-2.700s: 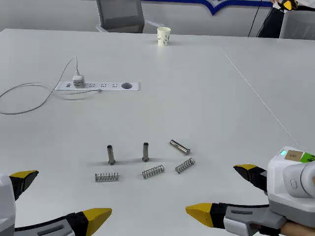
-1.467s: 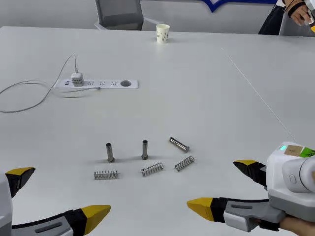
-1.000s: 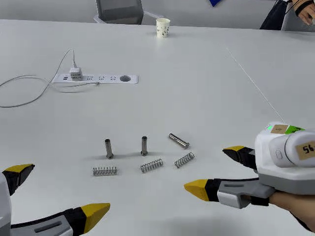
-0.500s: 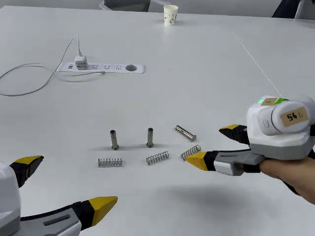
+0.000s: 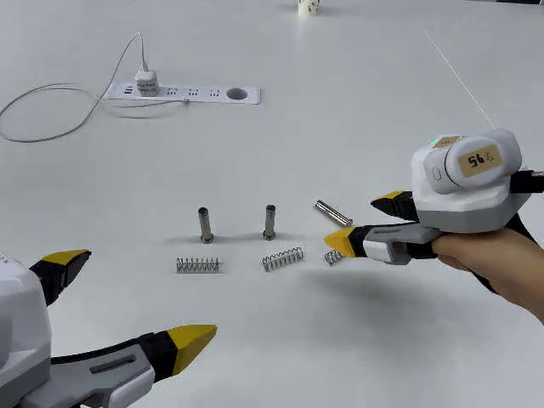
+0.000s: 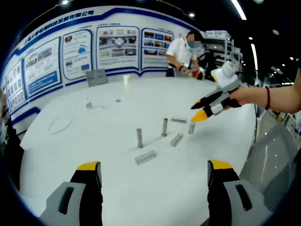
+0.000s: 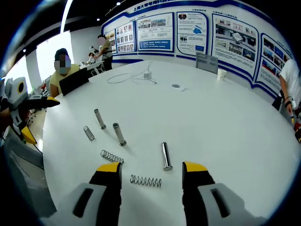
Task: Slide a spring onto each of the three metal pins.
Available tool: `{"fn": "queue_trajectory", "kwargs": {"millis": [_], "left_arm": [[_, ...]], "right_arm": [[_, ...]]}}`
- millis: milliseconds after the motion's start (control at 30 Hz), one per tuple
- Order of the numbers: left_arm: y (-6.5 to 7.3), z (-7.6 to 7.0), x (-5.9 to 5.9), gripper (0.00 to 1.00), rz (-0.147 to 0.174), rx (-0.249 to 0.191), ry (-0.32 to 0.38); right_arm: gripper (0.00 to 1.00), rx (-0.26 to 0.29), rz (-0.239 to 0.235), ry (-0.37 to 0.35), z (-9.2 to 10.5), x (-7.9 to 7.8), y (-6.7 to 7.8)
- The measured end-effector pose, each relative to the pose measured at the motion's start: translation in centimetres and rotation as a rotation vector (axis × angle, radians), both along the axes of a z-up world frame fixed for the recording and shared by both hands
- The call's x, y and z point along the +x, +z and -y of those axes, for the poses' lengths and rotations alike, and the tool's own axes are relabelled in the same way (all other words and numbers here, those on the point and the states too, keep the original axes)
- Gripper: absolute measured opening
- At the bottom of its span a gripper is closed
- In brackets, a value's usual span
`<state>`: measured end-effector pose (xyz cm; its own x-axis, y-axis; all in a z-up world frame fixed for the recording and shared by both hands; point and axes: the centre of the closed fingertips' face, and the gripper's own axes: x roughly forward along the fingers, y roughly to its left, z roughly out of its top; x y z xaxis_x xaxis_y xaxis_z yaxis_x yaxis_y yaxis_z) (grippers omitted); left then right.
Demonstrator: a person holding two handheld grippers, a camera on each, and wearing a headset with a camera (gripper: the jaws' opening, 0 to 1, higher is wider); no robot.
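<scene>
R gripper (image 5: 363, 221) moved in over rightmost spring (image 5: 333, 256), jaws apart, nothing held; L gripper (image 5: 136, 296) idle, jaws apart too. No springs (image 5: 282, 258) on pins (image 5: 269, 221) yet: 0/3 done.

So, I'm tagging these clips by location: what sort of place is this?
Probably an office meeting or exhibition room, not a factory floor: a big white table with a power strip on it, and blue-trimmed display boards along the wall.

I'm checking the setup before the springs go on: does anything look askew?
Yes. The rightmost pin lies flat, beside the right tool, while the left pin and middle pin stand upright.
</scene>
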<state>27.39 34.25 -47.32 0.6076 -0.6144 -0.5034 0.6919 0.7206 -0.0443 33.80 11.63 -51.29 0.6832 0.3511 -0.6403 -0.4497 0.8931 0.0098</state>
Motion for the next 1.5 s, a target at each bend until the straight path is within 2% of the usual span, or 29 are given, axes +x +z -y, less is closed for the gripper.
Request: {"fn": "queue_trajectory", "kwargs": {"millis": [500,700,900,1000,1233,1500], "left_arm": [[-0.3,0.4,0.4,0.92,-0.008,-0.009,-0.003],[-0.5,0.3,0.4,0.91,-0.014,-0.005,-0.003],[-0.6,0.4,0.3,0.91,-0.024,-0.01,-0.004],[-0.6,0.4,0.4,0.9,-0.024,-0.009,-0.006],[-0.7,0.7,0.3,0.9,-0.039,-0.021,-0.007],[-0.9,0.6,0.3,0.89,-0.045,-0.014,-0.01]], "right_arm": [[0.32,0.028,0.009,-0.002,-0.7,3.5,-0.8],[0.28,0.0,0.01,-0.008,-0.6,4.7,-1.5],[0.24,0.01,-0.006,-0.008,-0.8,5.3,-2.2],[0.21,-0.015,-0.012,-0.001,-0.8,5.6,-2.7],[0.17,-0.025,-0.052,-0.021,-0.7,5.8,-4.0],[0.14,-0.034,-0.055,-0.03,-0.6,6.1,-4.6]]}}
